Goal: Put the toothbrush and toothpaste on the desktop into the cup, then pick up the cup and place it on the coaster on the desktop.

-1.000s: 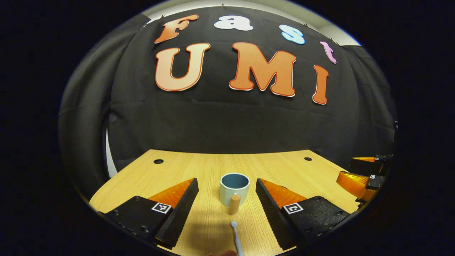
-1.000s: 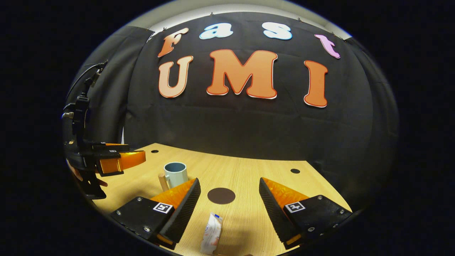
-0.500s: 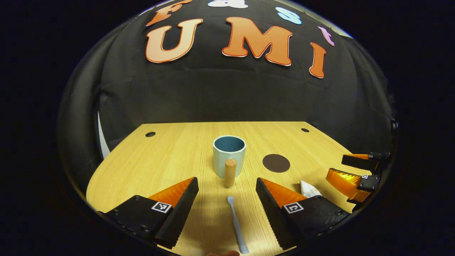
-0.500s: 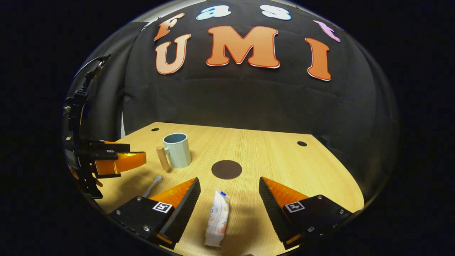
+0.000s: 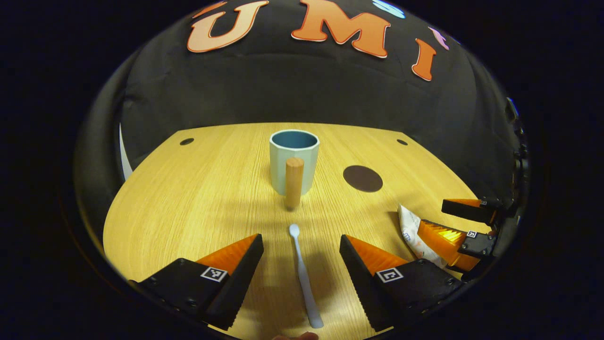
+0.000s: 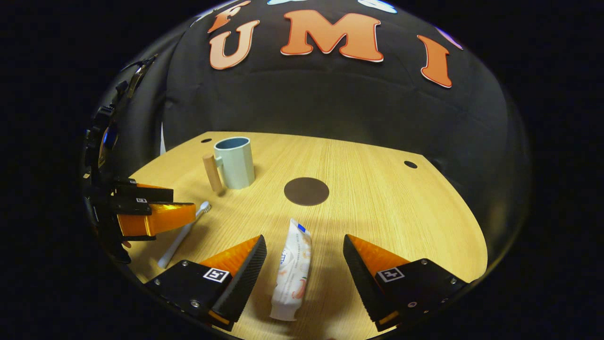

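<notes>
Here the left gripper (image 5: 301, 245) is spread open above the toothbrush (image 5: 302, 276) on the table (image 5: 188, 198). The right gripper (image 6: 304, 248), fingers apart, straddles the toothpaste (image 6: 292, 271). The cup (image 5: 294, 158) stands beside the coaster (image 5: 362, 178).

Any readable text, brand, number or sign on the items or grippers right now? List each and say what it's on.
Toothpaste tube: printed marks on its side, too small and blurred to read.
Left gripper and right gripper: square black-and-white tracking markers on the finger bases, patterns and not words.
Cup, toothbrush, coaster: no text visible.
</notes>
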Tool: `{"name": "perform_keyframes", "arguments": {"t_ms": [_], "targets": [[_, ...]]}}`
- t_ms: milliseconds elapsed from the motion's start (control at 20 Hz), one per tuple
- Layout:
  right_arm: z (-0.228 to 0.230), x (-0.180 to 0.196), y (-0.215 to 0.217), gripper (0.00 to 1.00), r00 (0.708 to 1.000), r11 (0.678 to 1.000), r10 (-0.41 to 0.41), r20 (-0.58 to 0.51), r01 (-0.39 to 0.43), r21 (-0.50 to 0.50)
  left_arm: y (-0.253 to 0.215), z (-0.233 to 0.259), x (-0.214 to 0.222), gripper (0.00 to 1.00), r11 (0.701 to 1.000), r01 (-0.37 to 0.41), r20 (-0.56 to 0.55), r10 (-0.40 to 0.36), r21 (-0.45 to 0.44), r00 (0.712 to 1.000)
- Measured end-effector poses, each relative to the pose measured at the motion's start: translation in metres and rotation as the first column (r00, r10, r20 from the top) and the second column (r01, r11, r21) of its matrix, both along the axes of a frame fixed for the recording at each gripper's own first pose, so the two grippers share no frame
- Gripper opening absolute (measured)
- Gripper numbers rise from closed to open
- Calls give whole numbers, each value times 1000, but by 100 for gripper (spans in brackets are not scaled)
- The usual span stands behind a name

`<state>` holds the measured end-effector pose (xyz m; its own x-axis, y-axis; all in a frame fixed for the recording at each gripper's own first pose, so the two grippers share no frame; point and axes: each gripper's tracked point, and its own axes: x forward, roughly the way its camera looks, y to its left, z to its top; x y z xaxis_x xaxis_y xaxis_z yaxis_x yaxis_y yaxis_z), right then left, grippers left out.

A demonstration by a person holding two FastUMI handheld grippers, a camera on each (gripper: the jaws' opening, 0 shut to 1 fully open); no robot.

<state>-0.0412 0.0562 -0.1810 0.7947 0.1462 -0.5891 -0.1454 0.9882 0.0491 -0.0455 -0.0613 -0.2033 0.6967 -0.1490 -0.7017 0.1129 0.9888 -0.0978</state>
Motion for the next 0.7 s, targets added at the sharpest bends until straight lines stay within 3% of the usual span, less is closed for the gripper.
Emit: {"name": "perform_keyframes", "arguments": {"t_ms": [200,400,700], "targets": [[-19,-5,8,95,996,1000,21,-90,-19,23,-5,-7,-7,99,1000,-2,-80,2,2,997],[-34,-5,14,83,987,999,43,-157,-38,36,-4,-13,-12,99,1000,-24,-148,23,-4,989],[-41,-6,23,73,980,997,67,-189,-59,44,2,-11,-8,93,996,-76,-159,83,44,984]]}}
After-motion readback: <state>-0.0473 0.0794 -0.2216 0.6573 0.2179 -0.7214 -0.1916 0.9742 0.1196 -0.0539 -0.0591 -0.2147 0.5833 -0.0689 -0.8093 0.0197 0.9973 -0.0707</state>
